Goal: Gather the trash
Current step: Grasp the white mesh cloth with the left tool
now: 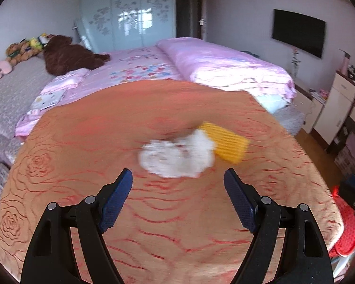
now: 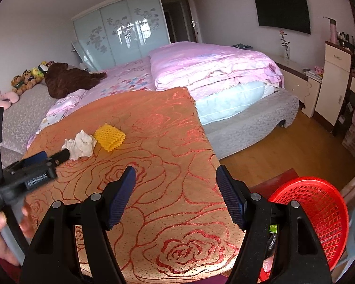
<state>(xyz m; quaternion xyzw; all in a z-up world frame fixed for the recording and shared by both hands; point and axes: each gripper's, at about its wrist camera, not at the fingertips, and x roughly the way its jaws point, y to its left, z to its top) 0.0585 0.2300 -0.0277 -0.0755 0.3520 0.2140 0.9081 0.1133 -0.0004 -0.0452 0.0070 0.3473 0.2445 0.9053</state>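
A crumpled white tissue [image 1: 177,155] lies on the orange rose-patterned cloth [image 1: 106,142], touching a yellow ridged foam piece [image 1: 227,145] behind it. My left gripper [image 1: 178,179] stands open just short of the tissue, nothing between its blue pads. In the right wrist view the tissue [image 2: 81,145] and yellow piece [image 2: 109,136] sit at the left, with the left gripper [image 2: 55,156] reaching in beside the tissue, held by a hand [image 2: 2,236]. My right gripper [image 2: 176,177] hangs open over the cloth near its right edge, holding nothing.
A red mesh basket [image 2: 319,215] stands on the floor right of the cloth's edge, with bits of trash inside. A bed with pink bedding [image 2: 213,68] lies behind the cloth. Cabinets [image 2: 331,80] line the right wall. Plush toys [image 1: 59,56] lie far left.
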